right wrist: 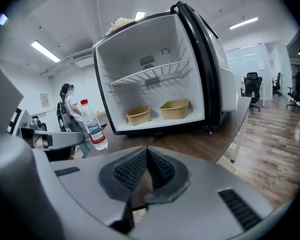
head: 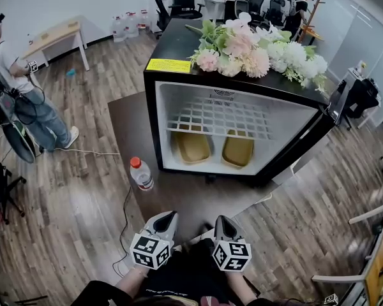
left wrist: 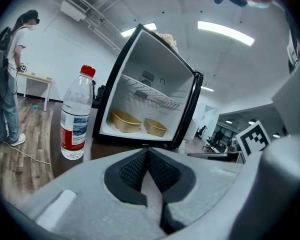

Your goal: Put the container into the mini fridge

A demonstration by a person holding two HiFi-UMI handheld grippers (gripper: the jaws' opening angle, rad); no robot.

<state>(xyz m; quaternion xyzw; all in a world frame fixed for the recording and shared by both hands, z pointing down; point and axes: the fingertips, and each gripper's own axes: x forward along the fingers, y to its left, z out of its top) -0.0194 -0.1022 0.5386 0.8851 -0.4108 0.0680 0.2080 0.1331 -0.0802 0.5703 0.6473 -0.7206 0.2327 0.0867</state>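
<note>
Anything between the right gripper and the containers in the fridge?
No: head view shows only bare tabletop between right gripper and containers; the bottle stands aside.

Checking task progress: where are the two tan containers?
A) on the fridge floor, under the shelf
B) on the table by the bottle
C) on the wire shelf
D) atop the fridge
A: both tan containers sit side by side on the floor of the mini fridge, beneath the wire shelf.

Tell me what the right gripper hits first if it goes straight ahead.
Likely the open fridge: the right gripper points over the table into its bottom compartment, between the two containers. Depth is unclear.
</note>
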